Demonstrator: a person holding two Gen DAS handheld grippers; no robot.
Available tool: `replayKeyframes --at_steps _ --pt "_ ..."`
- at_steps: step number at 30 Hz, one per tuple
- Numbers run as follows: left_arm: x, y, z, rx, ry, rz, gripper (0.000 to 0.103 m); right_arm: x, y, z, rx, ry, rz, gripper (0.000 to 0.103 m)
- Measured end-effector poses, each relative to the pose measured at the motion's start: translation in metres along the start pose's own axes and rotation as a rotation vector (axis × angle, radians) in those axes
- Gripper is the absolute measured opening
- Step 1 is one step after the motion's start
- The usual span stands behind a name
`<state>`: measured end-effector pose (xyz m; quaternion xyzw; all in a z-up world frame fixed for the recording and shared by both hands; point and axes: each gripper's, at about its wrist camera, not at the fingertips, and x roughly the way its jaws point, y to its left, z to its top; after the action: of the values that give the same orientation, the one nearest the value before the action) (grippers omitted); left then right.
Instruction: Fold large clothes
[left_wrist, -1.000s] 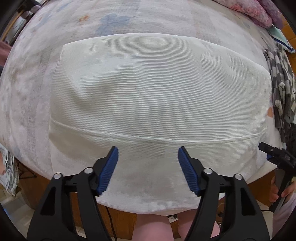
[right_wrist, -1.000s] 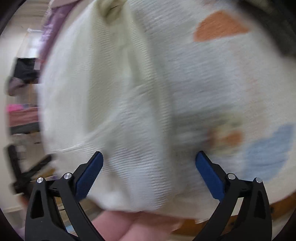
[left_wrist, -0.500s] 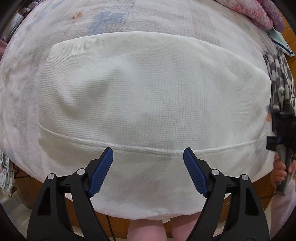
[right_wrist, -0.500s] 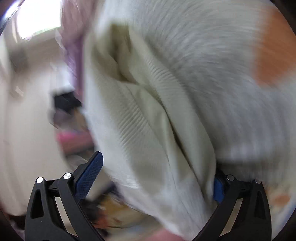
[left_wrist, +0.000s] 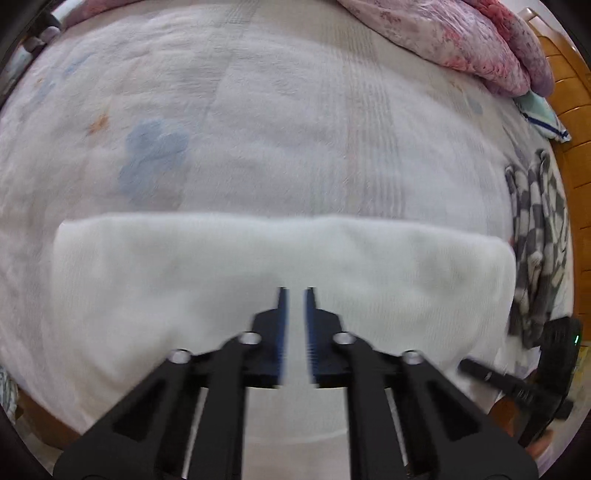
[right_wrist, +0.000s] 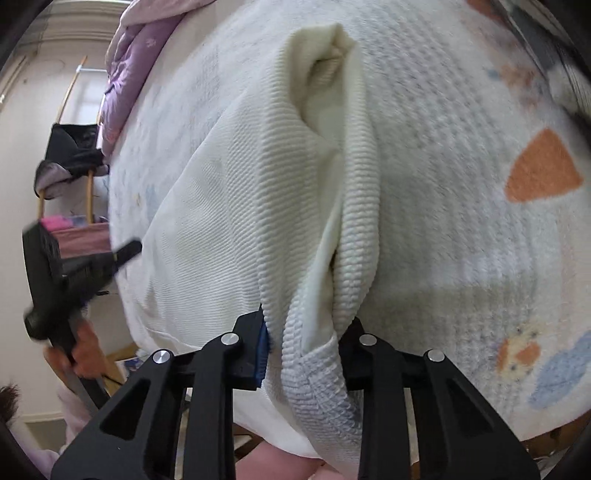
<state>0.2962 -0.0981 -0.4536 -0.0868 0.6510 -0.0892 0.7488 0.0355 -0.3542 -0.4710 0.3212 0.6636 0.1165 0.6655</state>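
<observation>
A white ribbed garment lies folded in a wide band on the patterned bed sheet. My left gripper hovers over its middle, the jaws closing down to a narrow slit. Only white cloth shows through the slit, and blur hides whether any is pinched. In the right wrist view the garment rises in a fold. My right gripper is closing on its thick ribbed edge, which is bunched between the pads. Each view shows the other gripper at the garment's side: the left gripper and the right gripper.
A pink quilt is heaped at the far right of the bed. A grey-and-white checked cloth lies right of the garment, beside the wooden bed frame. A rack with dark clothes stands beyond the bed's left side.
The left gripper went from wide open to nearly shut and slid forward over the garment. The right gripper closed from wide open onto the ribbed edge and lifted it slightly.
</observation>
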Motion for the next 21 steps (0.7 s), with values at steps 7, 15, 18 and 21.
replayKeyframes --at_steps 7,15,18,21 --pt "0.069 0.011 0.018 -0.027 0.168 0.003 0.002 0.027 0.007 0.016 0.034 0.022 -0.035 0.025" --pt "0.067 0.005 -0.028 -0.006 0.252 0.098 0.002 0.035 0.017 0.026 0.050 0.052 -0.057 0.030" --pt "0.071 0.009 -0.026 -0.076 0.236 0.103 0.003 0.045 0.019 0.029 0.097 0.057 -0.052 0.032" --pt "0.052 0.012 -0.035 -0.111 0.285 0.095 0.002 0.046 0.025 0.030 0.074 0.064 -0.058 0.032"
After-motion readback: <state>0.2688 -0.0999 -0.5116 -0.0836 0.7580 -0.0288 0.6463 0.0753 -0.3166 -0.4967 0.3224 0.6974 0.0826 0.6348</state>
